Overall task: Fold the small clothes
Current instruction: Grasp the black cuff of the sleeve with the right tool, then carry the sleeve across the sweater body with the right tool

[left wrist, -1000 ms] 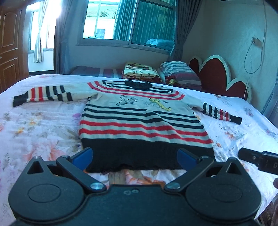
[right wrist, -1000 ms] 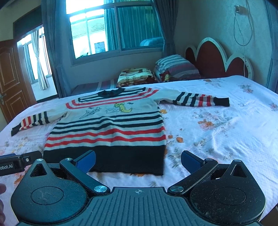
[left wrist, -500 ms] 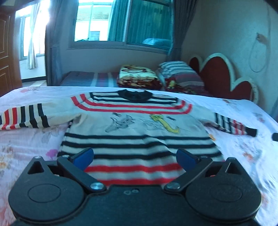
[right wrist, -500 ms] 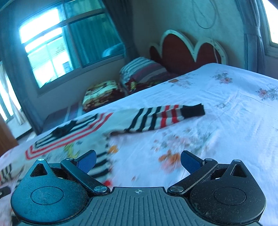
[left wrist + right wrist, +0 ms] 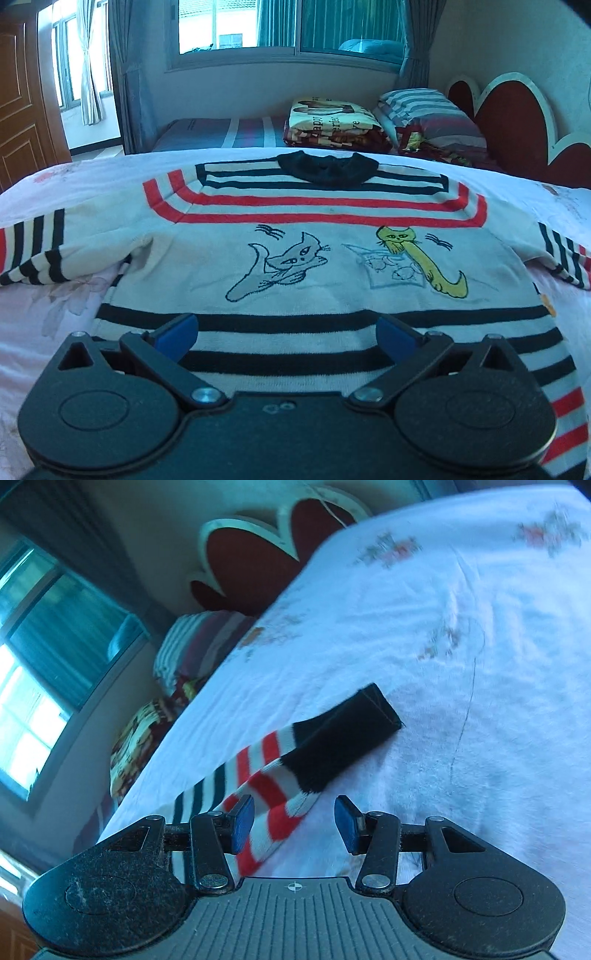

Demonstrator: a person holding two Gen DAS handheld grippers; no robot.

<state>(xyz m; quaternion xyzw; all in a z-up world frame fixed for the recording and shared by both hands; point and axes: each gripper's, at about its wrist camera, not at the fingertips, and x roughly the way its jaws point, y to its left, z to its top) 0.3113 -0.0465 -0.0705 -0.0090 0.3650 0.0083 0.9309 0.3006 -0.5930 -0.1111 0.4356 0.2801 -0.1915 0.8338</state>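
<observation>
A small striped sweater [image 5: 295, 258] with two cartoon cats and a black collar lies flat, face up, on the bed. My left gripper [image 5: 284, 336] is open and empty, low over the sweater's middle stripes. In the right wrist view the sweater's right sleeve [image 5: 280, 775] with its black cuff [image 5: 343, 738] lies stretched out on the sheet. My right gripper [image 5: 293, 823] is open, tilted, with the sleeve's red-striped part lying between its blue pads; the jaws stand partly closed but are not touching the cloth.
The bed has a white floral sheet [image 5: 461, 627]. A folded blanket [image 5: 332, 122] and striped pillows [image 5: 428, 114] lie beyond the collar by the red headboard [image 5: 517, 125]. A window and curtains are behind; a wooden door [image 5: 26, 99] is at left.
Both grippers moved forward from the sweater's hem. The left now hovers over the chest; the right swung right, rolled, came down at the right sleeve and narrowed its jaws.
</observation>
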